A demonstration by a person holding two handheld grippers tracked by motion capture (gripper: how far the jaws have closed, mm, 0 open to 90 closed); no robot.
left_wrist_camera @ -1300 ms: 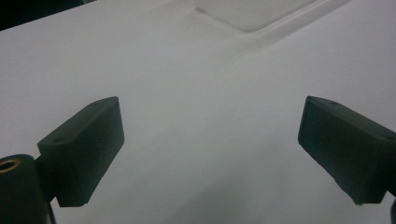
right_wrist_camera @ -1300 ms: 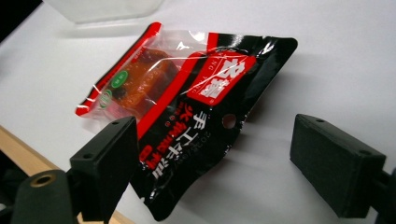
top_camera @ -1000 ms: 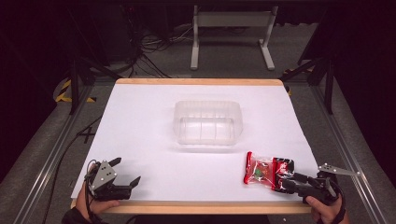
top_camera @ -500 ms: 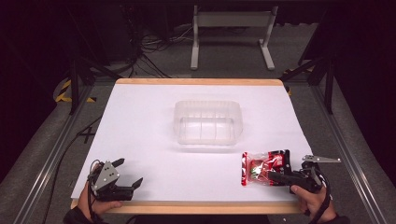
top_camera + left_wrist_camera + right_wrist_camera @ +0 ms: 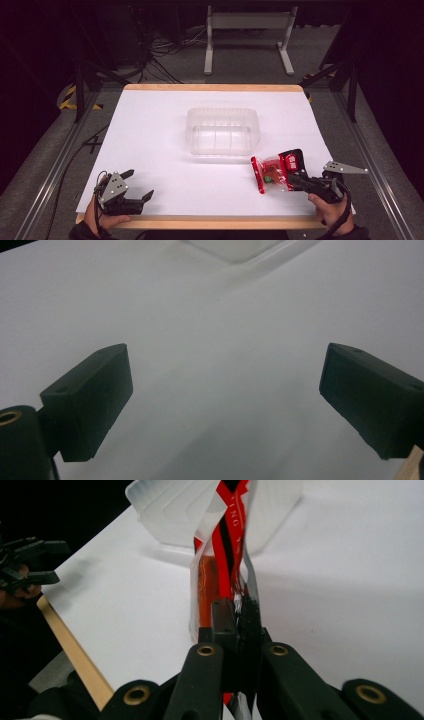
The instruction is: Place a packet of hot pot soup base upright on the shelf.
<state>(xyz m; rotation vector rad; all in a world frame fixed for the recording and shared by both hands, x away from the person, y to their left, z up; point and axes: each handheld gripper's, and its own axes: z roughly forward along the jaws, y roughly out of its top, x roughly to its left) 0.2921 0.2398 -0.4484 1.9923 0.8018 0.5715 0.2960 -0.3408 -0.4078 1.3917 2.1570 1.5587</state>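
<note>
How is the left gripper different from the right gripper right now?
The left gripper has its jaws spread wide with nothing between them, while the right gripper is clamped shut on a red snack packet. In the high view, the left gripper sits at the table's near left corner; the right one is near its right corner. Both are black and hand-held.

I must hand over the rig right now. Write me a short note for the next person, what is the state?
Right hand-held gripper: shut on the red snack packet, holding it just above the table's near right part.
Left hand-held gripper: open, holding nothing, at the near left corner.
Clear plastic container: mid-table, nothing visible inside.
Done: packet gripped.
Left, probably: carry the packet into the container and release.
</note>
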